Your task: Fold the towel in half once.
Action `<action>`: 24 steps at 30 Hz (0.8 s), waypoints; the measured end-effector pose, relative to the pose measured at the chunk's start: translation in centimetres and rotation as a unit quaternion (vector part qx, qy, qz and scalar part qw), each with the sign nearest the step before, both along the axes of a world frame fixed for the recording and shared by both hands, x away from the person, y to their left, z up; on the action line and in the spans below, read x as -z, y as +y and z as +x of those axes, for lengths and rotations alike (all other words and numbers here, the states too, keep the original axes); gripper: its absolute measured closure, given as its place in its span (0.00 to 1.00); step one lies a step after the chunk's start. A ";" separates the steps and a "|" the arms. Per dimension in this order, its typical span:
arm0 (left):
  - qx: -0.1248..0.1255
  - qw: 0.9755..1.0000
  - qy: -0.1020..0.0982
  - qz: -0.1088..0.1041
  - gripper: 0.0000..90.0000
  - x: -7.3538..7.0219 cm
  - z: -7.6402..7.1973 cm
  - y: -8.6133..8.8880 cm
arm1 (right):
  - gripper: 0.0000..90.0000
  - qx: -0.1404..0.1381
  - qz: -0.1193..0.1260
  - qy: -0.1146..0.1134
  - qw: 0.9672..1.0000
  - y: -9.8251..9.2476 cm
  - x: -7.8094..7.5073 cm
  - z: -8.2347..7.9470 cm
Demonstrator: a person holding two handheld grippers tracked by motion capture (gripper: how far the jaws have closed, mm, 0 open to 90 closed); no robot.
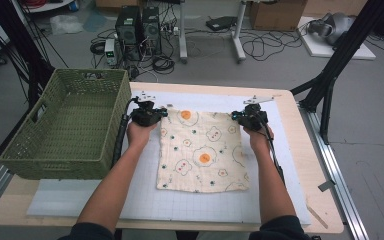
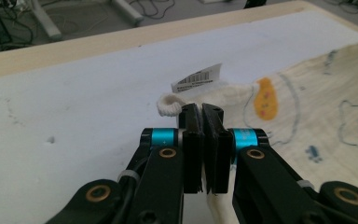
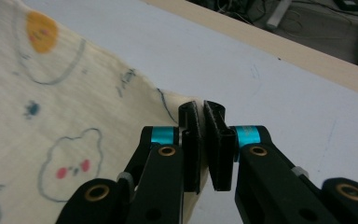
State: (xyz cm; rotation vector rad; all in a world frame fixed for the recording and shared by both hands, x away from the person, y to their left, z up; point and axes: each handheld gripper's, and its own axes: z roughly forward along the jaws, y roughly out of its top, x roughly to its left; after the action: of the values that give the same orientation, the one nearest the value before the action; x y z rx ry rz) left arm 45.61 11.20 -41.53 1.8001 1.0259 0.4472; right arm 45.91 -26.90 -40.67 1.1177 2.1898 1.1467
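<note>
A cream cloth (image 1: 202, 151) printed with fried eggs and bear faces lies spread on the white mat (image 1: 80, 192). My left gripper (image 1: 160, 114) is shut on the cloth's far left corner; in the left gripper view the cloth (image 2: 317, 107) runs to the right of the pinching left gripper (image 2: 201, 109), with a white loop and a barcode tag (image 2: 196, 78) just past the tips. My right gripper (image 1: 236, 116) is shut on the far right corner. In the right gripper view the cloth (image 3: 51, 112) passes between the pads of the right gripper (image 3: 201, 108). Both held corners are raised slightly.
A green woven basket (image 1: 55, 145) stands on the table's left side, close to my left forearm. The wooden table edge (image 1: 300, 125) runs along the right. Behind the table are computer towers, cables and desk legs on the floor.
</note>
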 end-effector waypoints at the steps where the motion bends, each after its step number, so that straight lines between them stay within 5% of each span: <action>1: 0.005 1.000 0.001 0.003 0.96 -0.2 -0.3 -0.1 | 0.95 -0.006 0.002 -0.006 1.000 -0.2 -0.2 -0.4; 5: 0.022 1.000 -0.008 0.004 0.96 -1.4 -1.2 -0.4 | 0.95 -0.017 0.001 -0.018 1.000 -0.8 -0.9 -2.0; 12: 0.042 0.998 -0.037 -0.023 0.96 -3.4 -4.1 -0.1 | 0.95 -0.019 0.024 -0.040 0.999 -1.8 -2.1 -4.7; 24: 0.073 0.995 -0.053 -0.029 0.96 -2.8 -8.8 0.6 | 0.95 -0.046 0.032 -0.052 0.997 -1.6 -2.9 -9.2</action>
State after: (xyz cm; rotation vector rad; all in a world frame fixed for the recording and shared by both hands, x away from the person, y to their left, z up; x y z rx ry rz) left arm 36.78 11.84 -38.76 1.7664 0.8203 0.4132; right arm 36.68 -28.49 -37.80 0.9688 2.1586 1.2927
